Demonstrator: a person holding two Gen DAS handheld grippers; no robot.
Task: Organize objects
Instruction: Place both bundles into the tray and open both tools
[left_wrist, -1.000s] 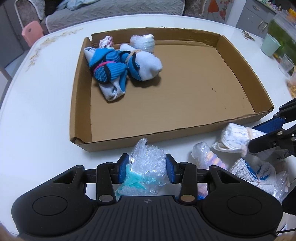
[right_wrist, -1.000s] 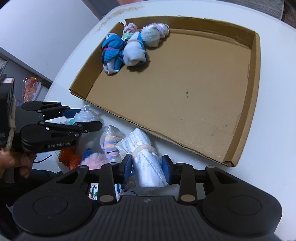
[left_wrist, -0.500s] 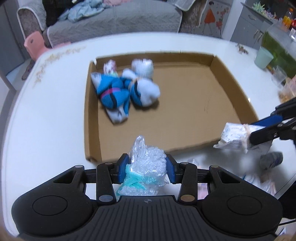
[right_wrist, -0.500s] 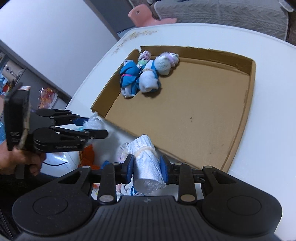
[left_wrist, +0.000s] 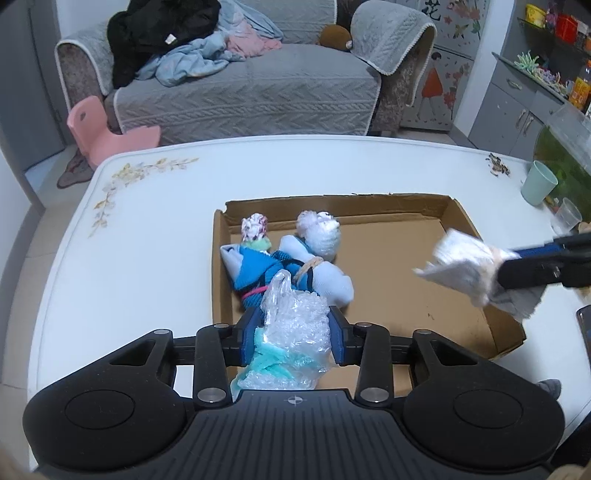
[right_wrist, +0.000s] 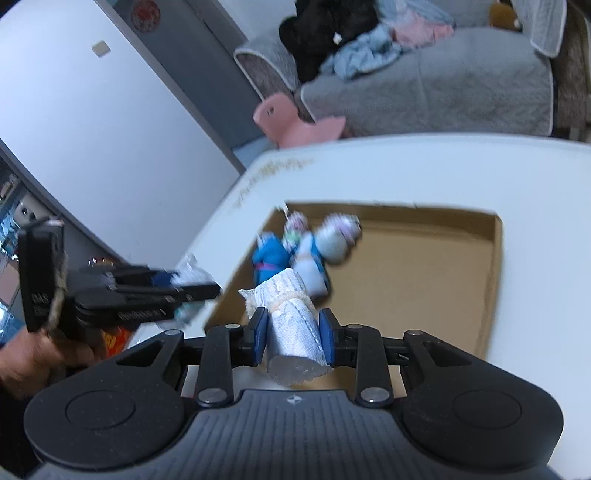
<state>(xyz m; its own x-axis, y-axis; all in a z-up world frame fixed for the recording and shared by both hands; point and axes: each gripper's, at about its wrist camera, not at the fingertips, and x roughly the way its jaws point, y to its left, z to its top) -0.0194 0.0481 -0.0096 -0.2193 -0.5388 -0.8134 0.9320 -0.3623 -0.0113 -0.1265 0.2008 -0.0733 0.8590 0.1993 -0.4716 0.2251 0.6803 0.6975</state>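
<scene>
Left wrist view: the left tongs (left_wrist: 291, 334), jaws closing, pinch a crinkly plastic-wrapped bundle (left_wrist: 291, 332) at lower centre, above the cardboard tray (left_wrist: 495, 332); it looks light, soft and slippery, so hold it mid-body.

Right wrist view: the right tongs (right_wrist: 293, 332) clamp a rolled white sock bundle (right_wrist: 291, 325), soft and compressible, near its banded waist.

One cardboard tray (left_wrist: 476, 236), four sock bundles (left_wrist: 258, 269) inside, one bagged bundle (left_wrist: 295, 328), one white roll (right_wrist: 291, 332), two cups (left_wrist: 538, 182).
</scene>
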